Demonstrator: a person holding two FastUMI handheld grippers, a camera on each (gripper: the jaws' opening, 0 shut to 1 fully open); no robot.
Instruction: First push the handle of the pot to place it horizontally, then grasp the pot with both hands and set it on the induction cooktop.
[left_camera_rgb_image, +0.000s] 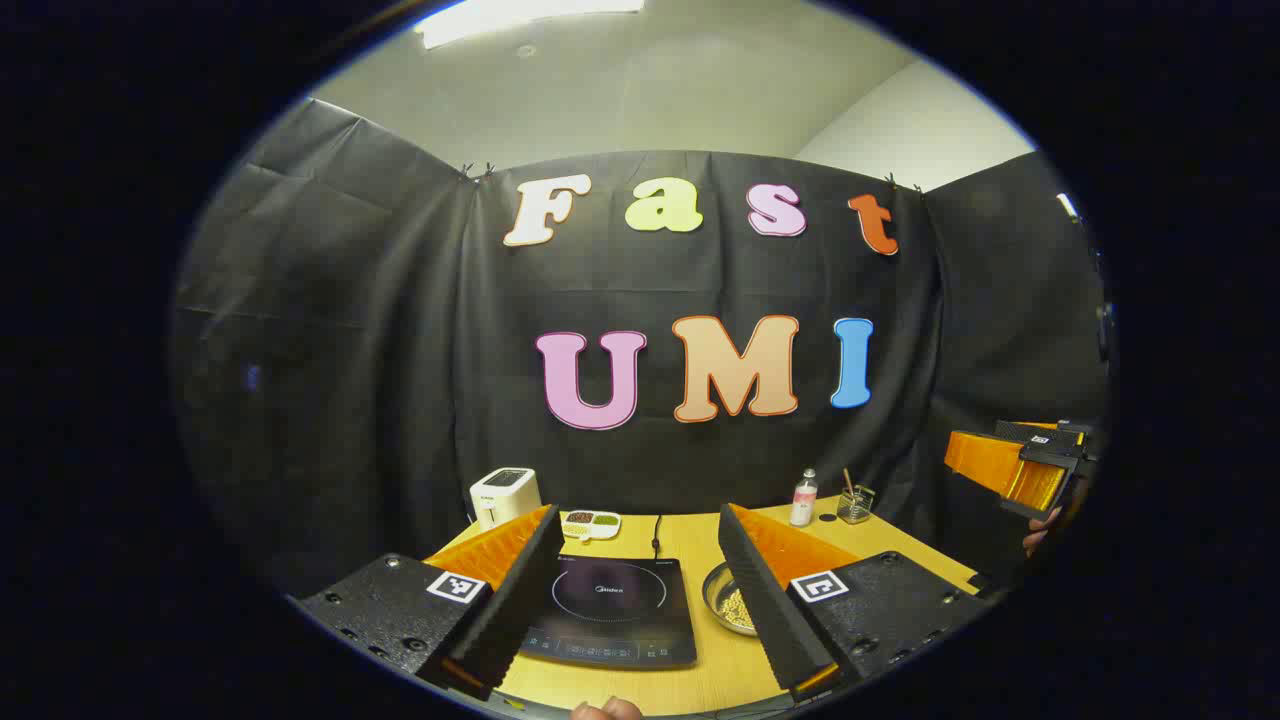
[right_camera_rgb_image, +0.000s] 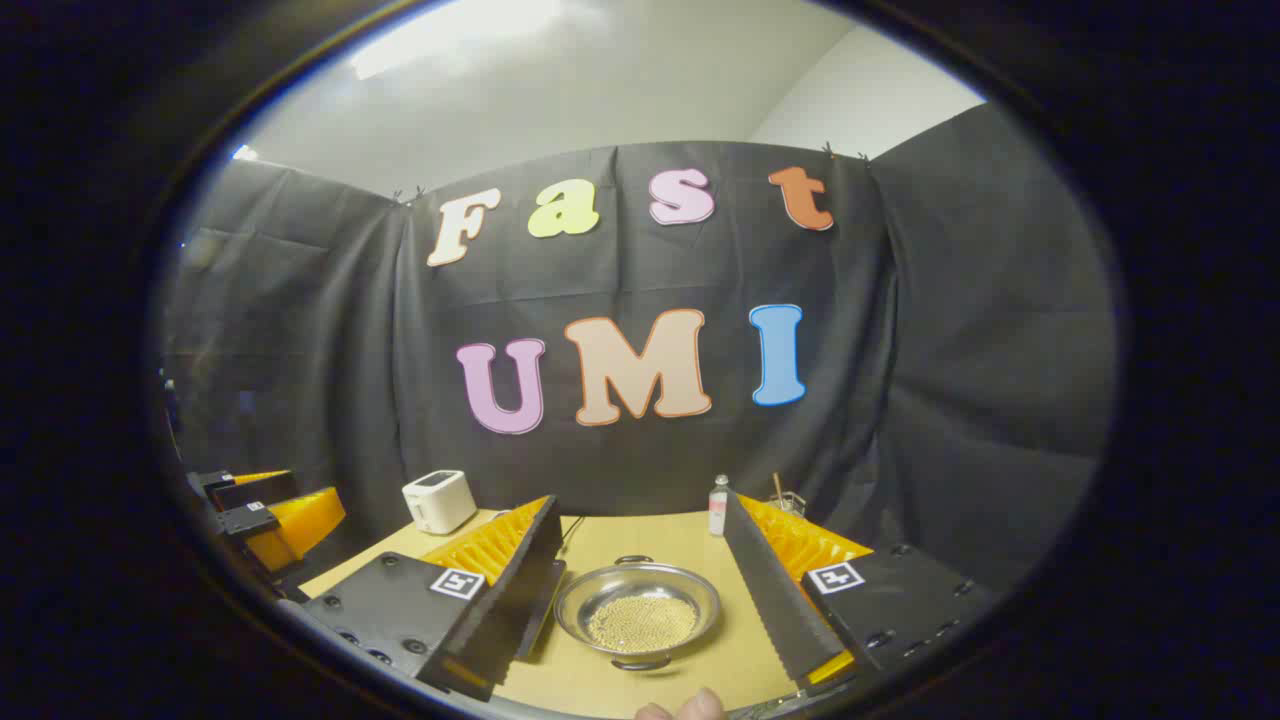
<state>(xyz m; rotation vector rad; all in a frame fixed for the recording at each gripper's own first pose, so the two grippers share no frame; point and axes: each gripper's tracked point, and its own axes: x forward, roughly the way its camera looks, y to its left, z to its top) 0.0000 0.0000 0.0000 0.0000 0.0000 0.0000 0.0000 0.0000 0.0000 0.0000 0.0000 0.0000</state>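
The metal pot (right_camera_rgb_image: 638, 612), a shallow steel bowl holding small yellow grains, sits on the wooden table (right_camera_rgb_image: 640, 535). One loop handle (right_camera_rgb_image: 632, 560) points away from me and the other (right_camera_rgb_image: 640, 662) toward me. My right gripper (right_camera_rgb_image: 640, 500) hangs open above the pot, a finger on each side and touching nothing. The black induction cooktop (left_camera_rgb_image: 610, 610) lies left of the pot (left_camera_rgb_image: 728, 602). My left gripper (left_camera_rgb_image: 640, 512) is open above the cooktop. Each gripper also appears in the other's view, held off the table's side: the right gripper (left_camera_rgb_image: 965, 455) and the left gripper (right_camera_rgb_image: 320, 500).
At the back of the table stand a white appliance (left_camera_rgb_image: 505, 495), a small divided dish (left_camera_rgb_image: 590, 523), a bottle (left_camera_rgb_image: 803, 497) and a glass jar with sticks (left_camera_rgb_image: 855, 503). A cord (left_camera_rgb_image: 657, 530) runs from the cooktop's rear. The black cloth wall closes in the back and sides.
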